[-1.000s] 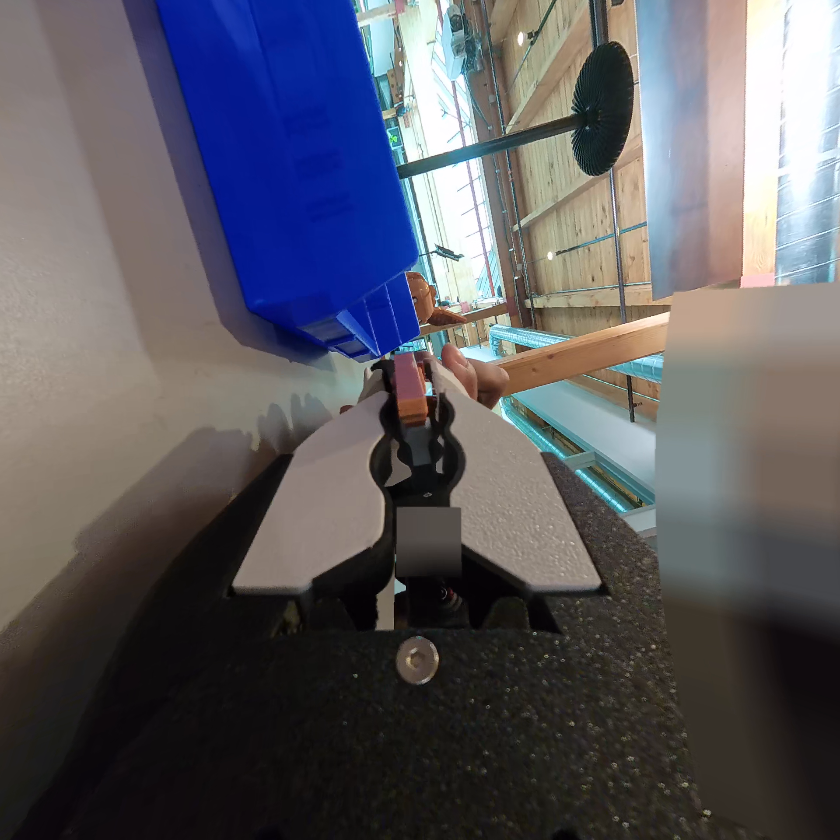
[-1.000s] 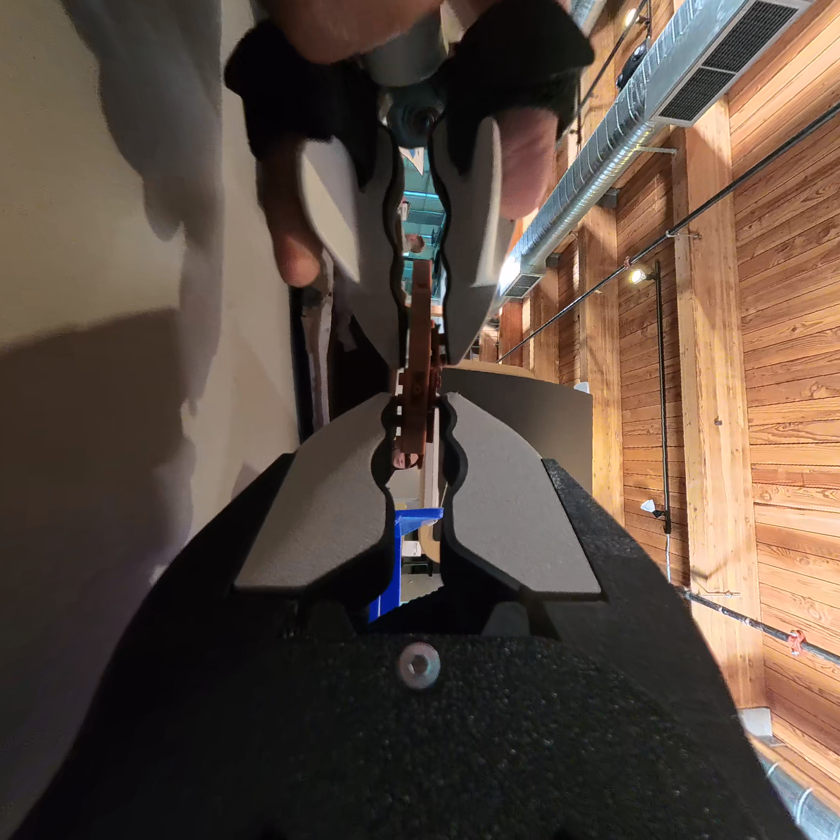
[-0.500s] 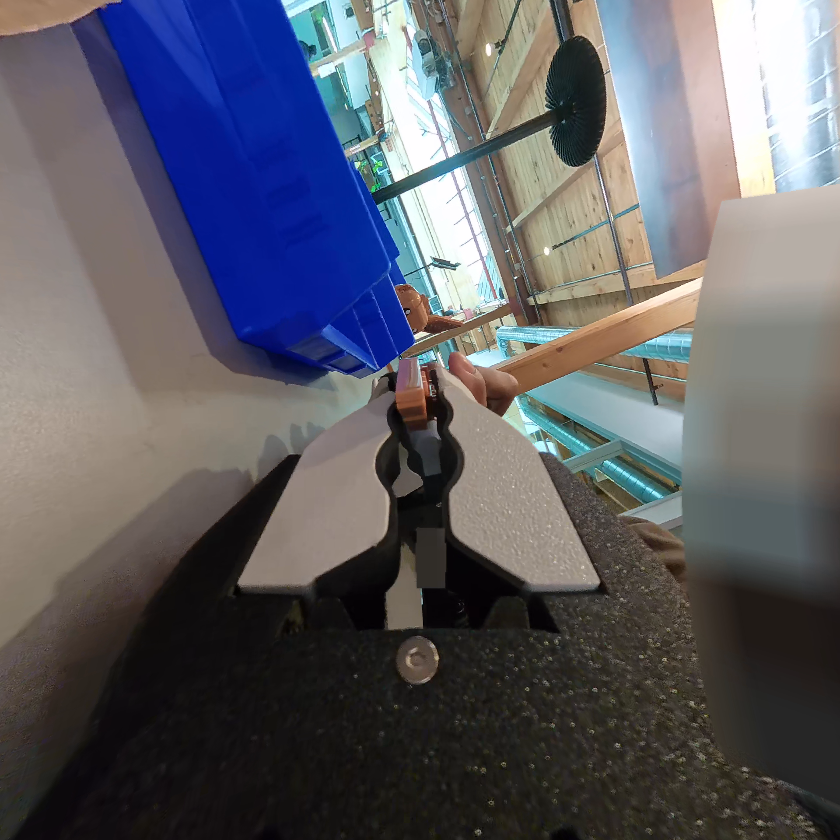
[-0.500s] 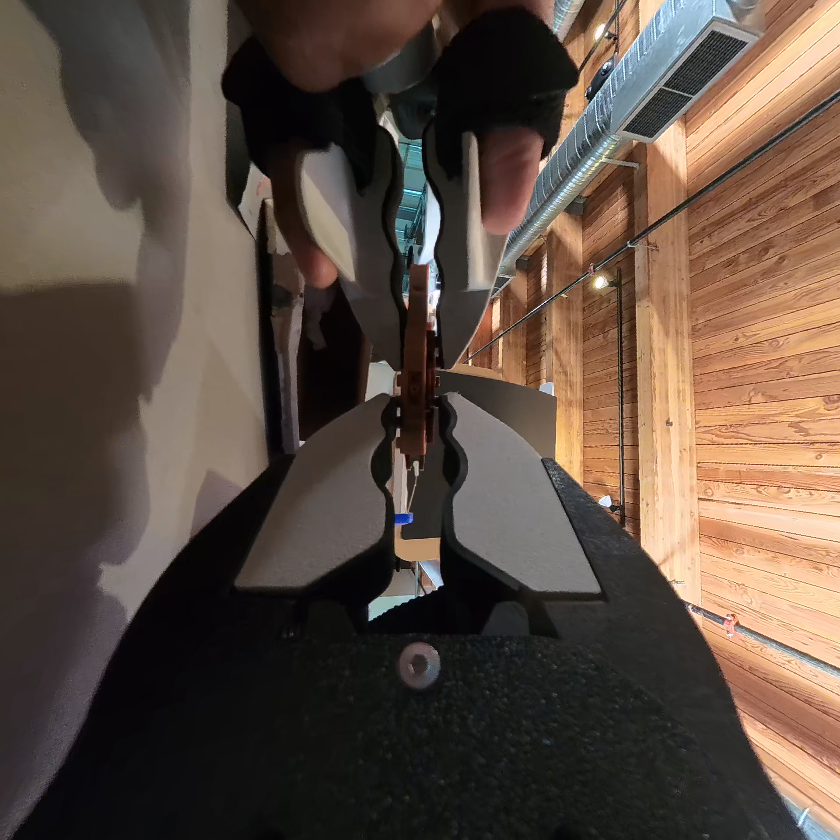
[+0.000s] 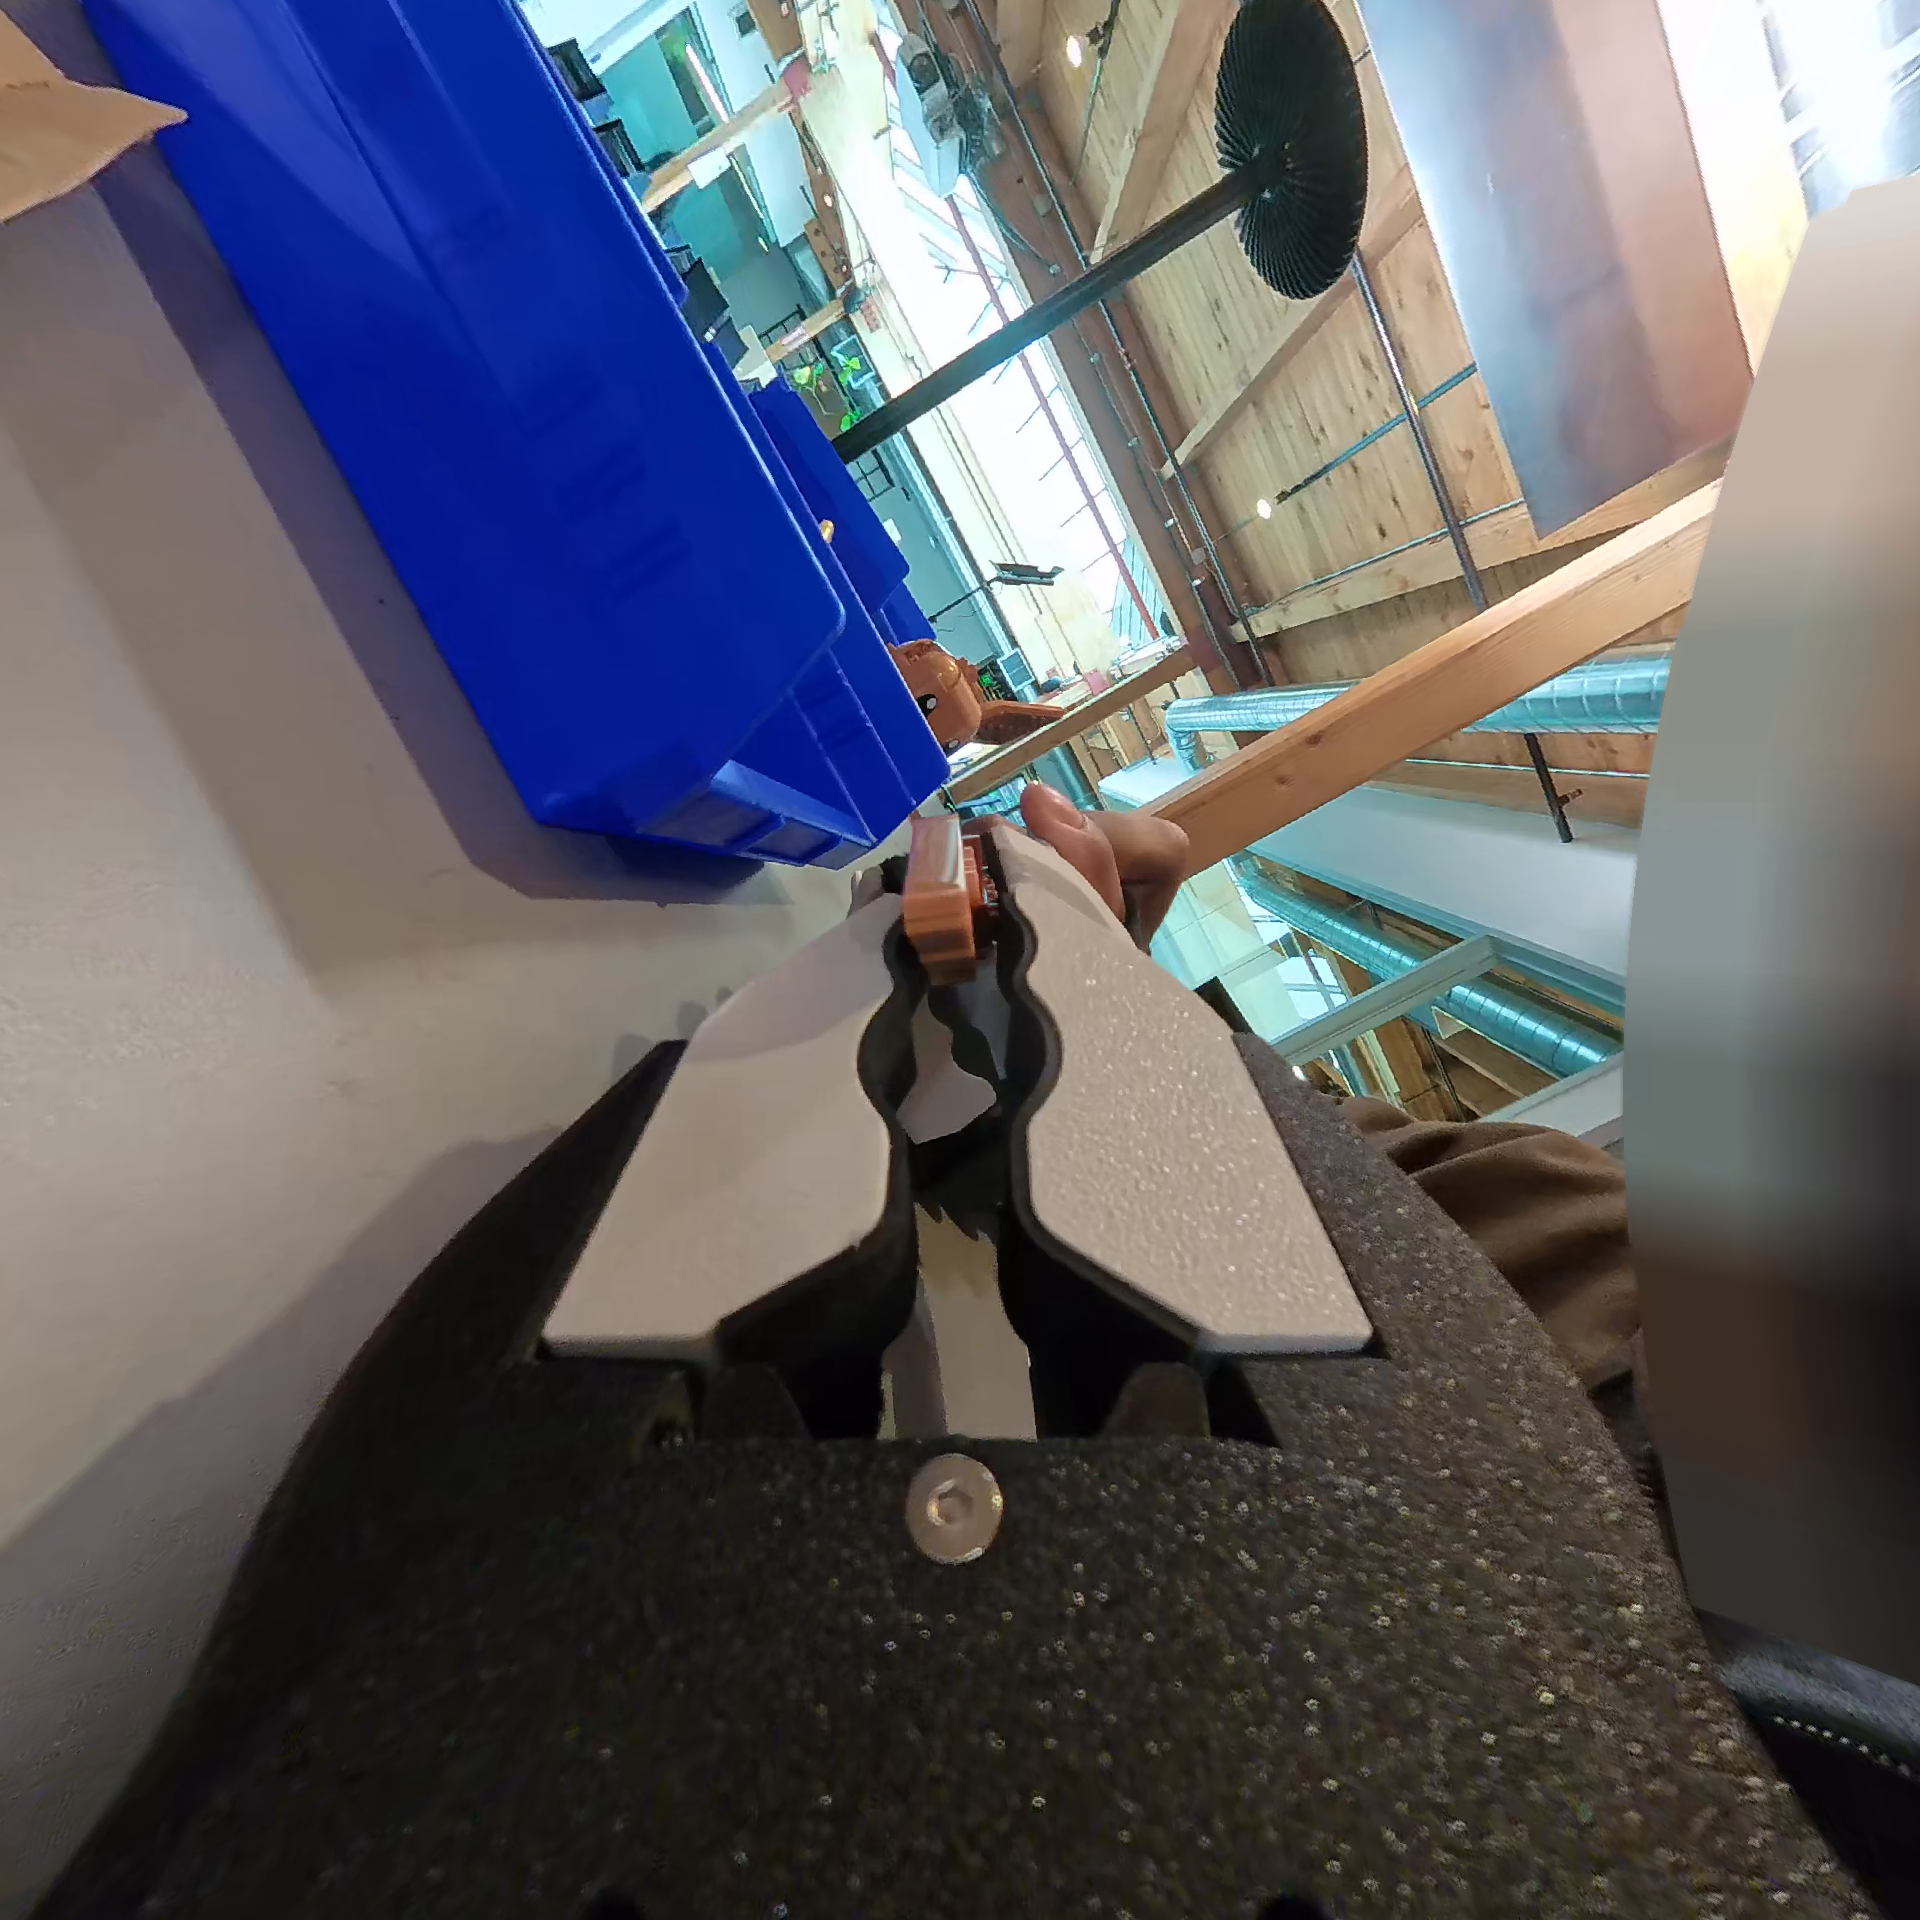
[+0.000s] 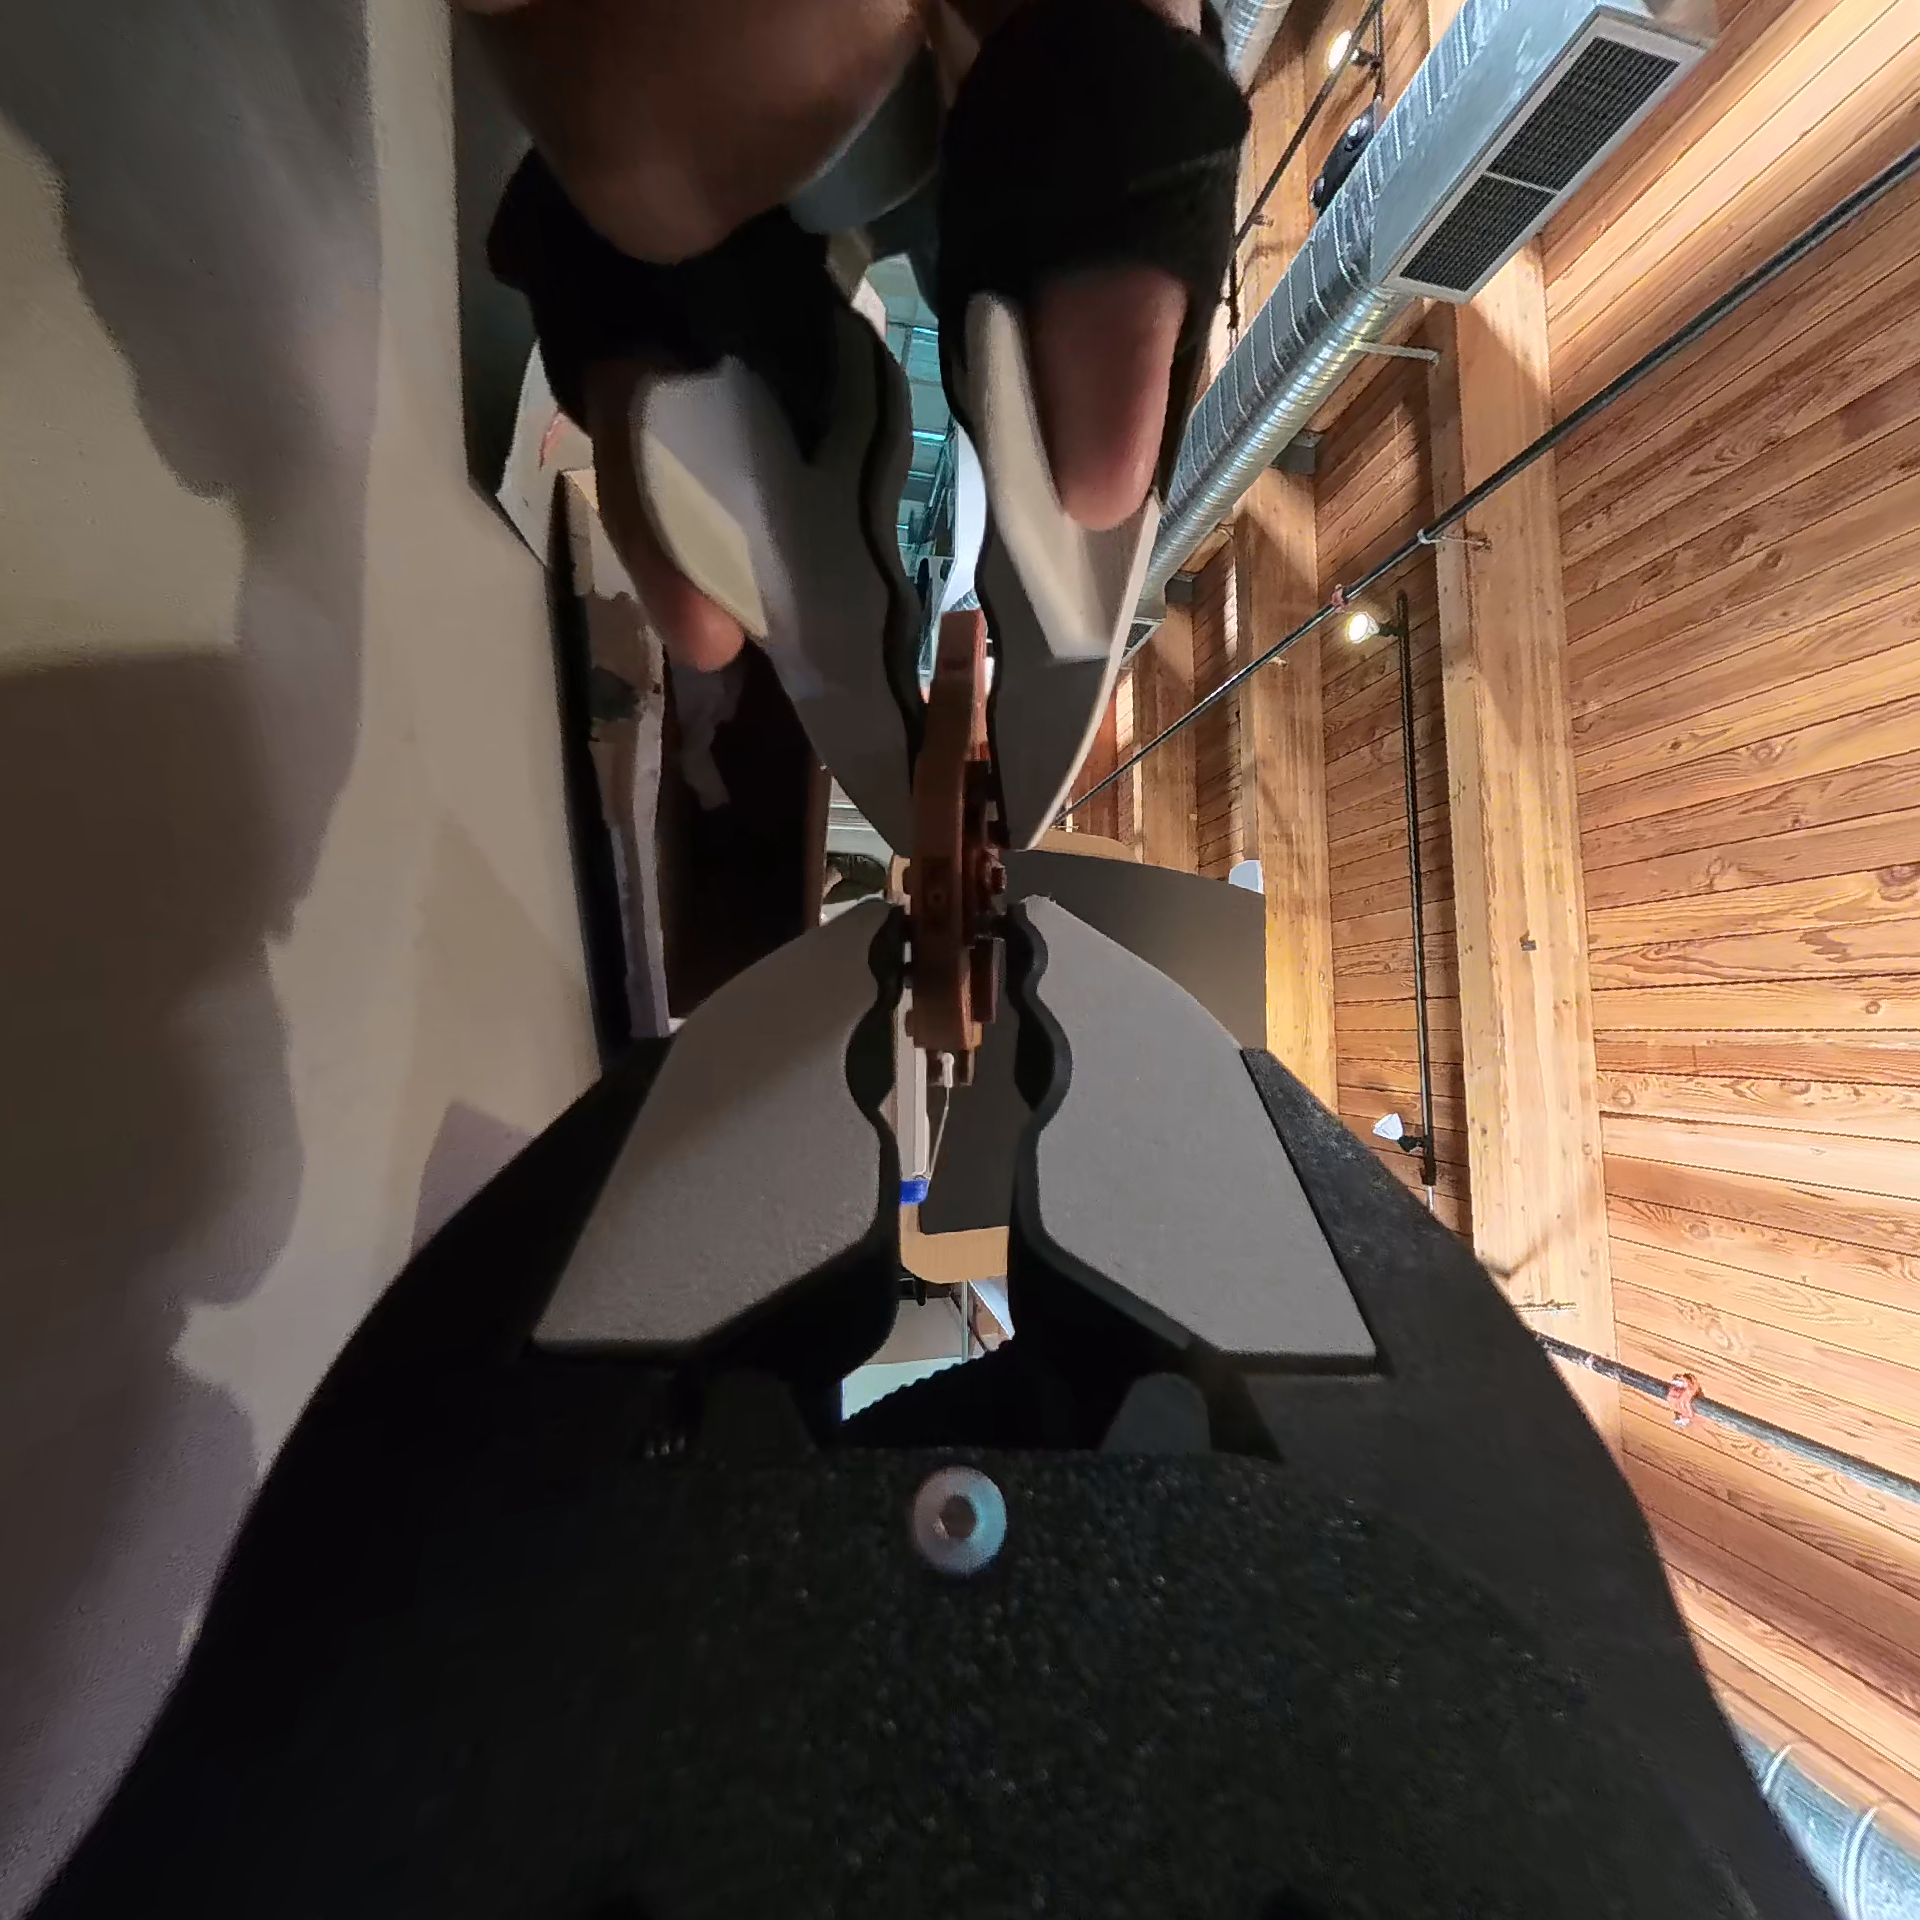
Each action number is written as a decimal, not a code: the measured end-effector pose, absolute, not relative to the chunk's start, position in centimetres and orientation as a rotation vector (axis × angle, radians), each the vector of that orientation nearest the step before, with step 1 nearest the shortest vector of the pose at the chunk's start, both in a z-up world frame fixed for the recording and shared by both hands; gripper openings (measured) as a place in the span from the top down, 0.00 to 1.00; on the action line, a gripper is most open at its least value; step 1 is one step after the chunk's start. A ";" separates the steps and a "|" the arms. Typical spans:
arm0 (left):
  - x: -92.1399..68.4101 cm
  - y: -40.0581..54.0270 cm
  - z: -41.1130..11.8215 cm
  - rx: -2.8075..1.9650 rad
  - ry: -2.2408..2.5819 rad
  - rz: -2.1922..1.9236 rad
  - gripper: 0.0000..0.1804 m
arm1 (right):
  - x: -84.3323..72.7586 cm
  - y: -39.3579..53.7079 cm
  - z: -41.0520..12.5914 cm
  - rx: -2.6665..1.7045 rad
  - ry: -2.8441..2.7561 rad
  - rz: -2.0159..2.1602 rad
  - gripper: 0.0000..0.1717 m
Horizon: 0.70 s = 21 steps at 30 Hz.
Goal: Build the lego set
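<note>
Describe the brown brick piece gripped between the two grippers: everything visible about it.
The brown brick piece is a small, flat assembly of toy building plates, seemingly glossy plastic, in two shades: lighter orange-brown and darker reddish-brown, with studs along one face. It is seen edge-on and held in the air. The right gripper clamps one end in its jaws and the left gripper clamps the other, jaws pointing at each other. It touches nothing else visible; the blue bins sit beyond it.
</note>
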<state>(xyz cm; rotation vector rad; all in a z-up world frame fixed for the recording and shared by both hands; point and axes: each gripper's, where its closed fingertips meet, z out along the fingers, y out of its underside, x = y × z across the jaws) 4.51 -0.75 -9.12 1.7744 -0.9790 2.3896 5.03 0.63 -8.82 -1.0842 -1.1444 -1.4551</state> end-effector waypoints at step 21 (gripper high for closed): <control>4.7 -1.1 -8.5 1.711 -0.915 2.440 0.94 | 5.5 0.6 -8.0 -1.078 -1.098 -1.500 0.90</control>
